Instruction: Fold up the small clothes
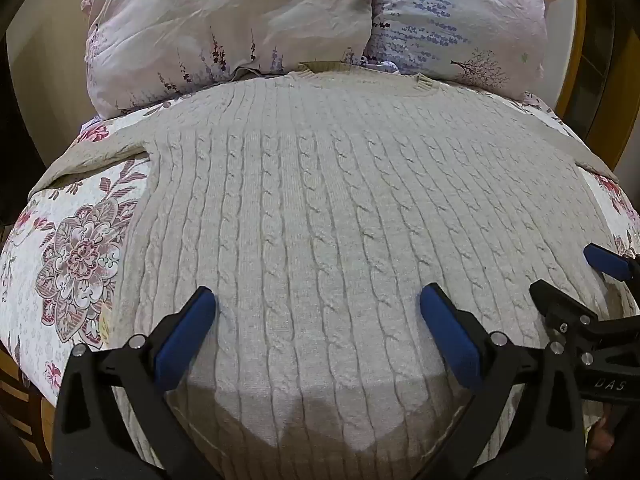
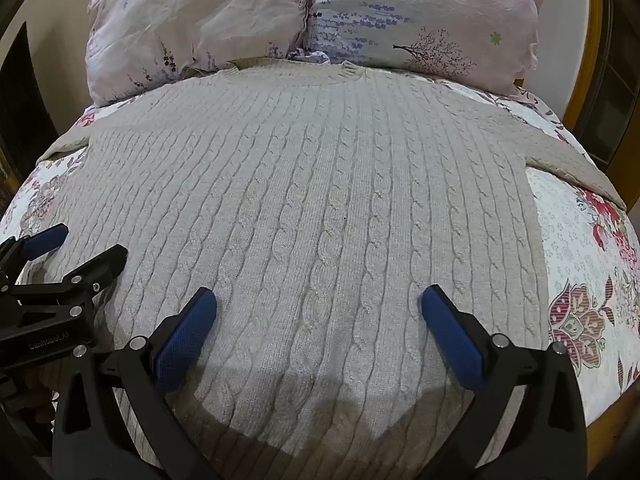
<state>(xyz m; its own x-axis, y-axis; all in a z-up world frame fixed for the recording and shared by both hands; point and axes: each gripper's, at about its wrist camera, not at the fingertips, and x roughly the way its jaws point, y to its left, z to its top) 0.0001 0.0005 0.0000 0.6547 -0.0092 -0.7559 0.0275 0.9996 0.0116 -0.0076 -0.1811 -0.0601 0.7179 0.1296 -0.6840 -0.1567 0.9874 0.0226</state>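
Beside the sweater (image 2: 304,208), left gripper (image 2: 76,240) reads "CenRobot.AI".

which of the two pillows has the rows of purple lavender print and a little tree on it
The right pillow, behind the sweater collar. Its cover shows rows of lavender sprigs and a bare tree; the left pillow is mostly plain pink with few sprigs.
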